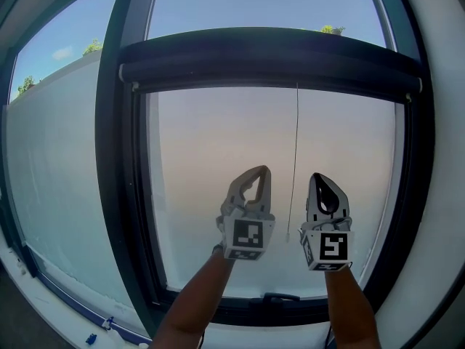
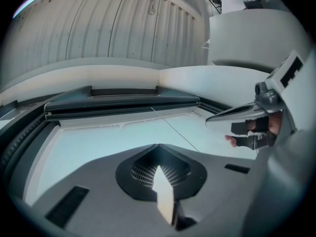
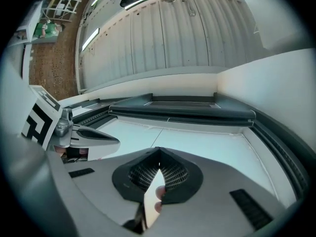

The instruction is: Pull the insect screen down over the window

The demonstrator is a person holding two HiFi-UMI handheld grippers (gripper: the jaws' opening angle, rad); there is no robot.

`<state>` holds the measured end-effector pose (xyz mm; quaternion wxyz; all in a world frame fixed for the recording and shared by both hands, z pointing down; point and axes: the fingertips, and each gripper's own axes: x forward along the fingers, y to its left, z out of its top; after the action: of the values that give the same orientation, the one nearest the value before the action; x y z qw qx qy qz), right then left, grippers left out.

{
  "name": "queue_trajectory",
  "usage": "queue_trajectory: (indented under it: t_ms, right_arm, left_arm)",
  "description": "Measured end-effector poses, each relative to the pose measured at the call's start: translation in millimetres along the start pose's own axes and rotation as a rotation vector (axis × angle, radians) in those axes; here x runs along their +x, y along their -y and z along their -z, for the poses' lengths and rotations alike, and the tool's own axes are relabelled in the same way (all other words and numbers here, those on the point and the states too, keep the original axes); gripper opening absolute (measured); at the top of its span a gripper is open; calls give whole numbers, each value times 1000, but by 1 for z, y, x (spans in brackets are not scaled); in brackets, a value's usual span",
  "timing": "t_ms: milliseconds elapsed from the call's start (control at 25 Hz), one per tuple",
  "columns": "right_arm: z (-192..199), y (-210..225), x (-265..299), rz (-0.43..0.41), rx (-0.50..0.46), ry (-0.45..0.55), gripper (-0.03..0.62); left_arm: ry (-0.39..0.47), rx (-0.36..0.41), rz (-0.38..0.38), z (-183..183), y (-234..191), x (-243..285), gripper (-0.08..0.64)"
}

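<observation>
The insect screen is rolled up in a dark cassette (image 1: 269,60) across the top of the window, also seen as the cassette (image 2: 123,100) and the cassette (image 3: 182,110) in the two gripper views. A thin pull cord (image 1: 294,158) hangs from it between my grippers. My left gripper (image 1: 259,170) points up in front of the glass, to the left of the cord, shut and holding nothing. Just right of the cord, my right gripper (image 1: 318,176) also points up, shut and empty. Both tips are well below the cassette. The left gripper view shows its jaws closed, with the cord (image 2: 173,130) and the right gripper (image 2: 247,115) beyond.
A dark window frame (image 1: 116,158) separates this pane from a fixed pane (image 1: 58,180) on the left. A dark handle (image 1: 280,297) sits on the bottom rail. White wall edges the window on the right. Small blue bits lie on the sill at lower left.
</observation>
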<state>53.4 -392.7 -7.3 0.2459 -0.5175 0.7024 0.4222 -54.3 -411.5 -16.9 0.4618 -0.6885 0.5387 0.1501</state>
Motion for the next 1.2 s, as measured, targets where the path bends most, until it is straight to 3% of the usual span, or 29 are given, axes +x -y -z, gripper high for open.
queue_trajectory:
  t_ms: [280,720,920,1080,1200]
  right_arm:
    - [-8,12,46,-15,-98,-2,3]
    - [-40,44,90,-21,-369,13,3]
    - [-52,48,110,-47,-546,-4,3]
    - [-55,59,125,-53,-587,-32,3]
    - [-49,62,137,-68,-742,-86,3]
  left_arm:
    - [25,40,-14,-21,-10,31,-6]
    - [70,269,-58,-62,-54,67,-6]
    - [3,430,-26,-73,-63,88,-6]
    - [-55,530,-26,-78,-73,97,-6]
    - [-99,601,4,-78,-81,105,-6]
